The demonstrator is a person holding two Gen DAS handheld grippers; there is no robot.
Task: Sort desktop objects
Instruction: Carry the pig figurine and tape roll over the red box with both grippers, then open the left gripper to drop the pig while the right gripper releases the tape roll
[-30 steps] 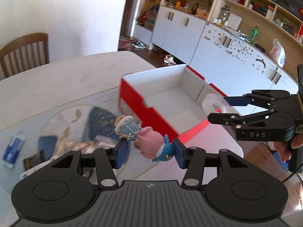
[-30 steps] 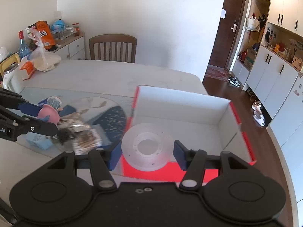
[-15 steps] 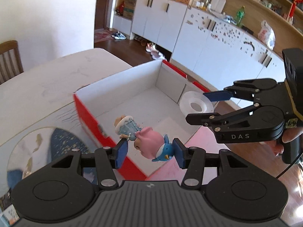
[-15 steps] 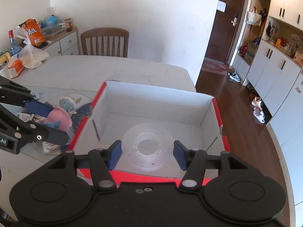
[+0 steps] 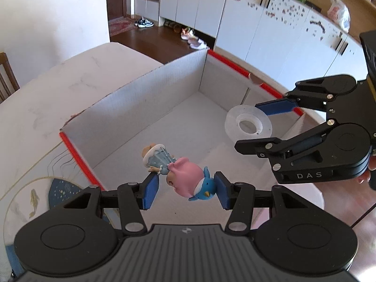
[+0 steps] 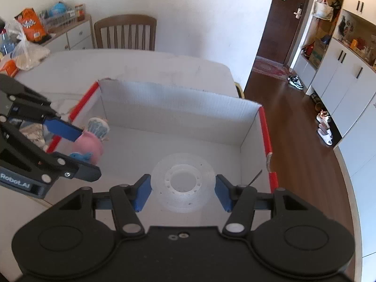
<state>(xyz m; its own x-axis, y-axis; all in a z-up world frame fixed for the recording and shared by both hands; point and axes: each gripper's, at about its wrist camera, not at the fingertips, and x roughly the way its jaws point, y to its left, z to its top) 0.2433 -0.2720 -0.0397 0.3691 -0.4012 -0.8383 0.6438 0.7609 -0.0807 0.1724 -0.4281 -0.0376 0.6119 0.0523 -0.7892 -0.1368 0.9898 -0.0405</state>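
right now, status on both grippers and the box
Left gripper shut on toy figure, over the box. Right gripper shut on clear tape roll, also over it. Box interior bare, nothing blocking.

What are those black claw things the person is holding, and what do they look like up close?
They are two hand-held grippers of matte black plastic. Each has two jointed fingers with silver pivot screws, round hubs at the base and flat blue pads at the tips. The left gripper reads "Robot.AI" on its side, the right gripper reads "DAS". A thin dark cable hangs beside the right one.
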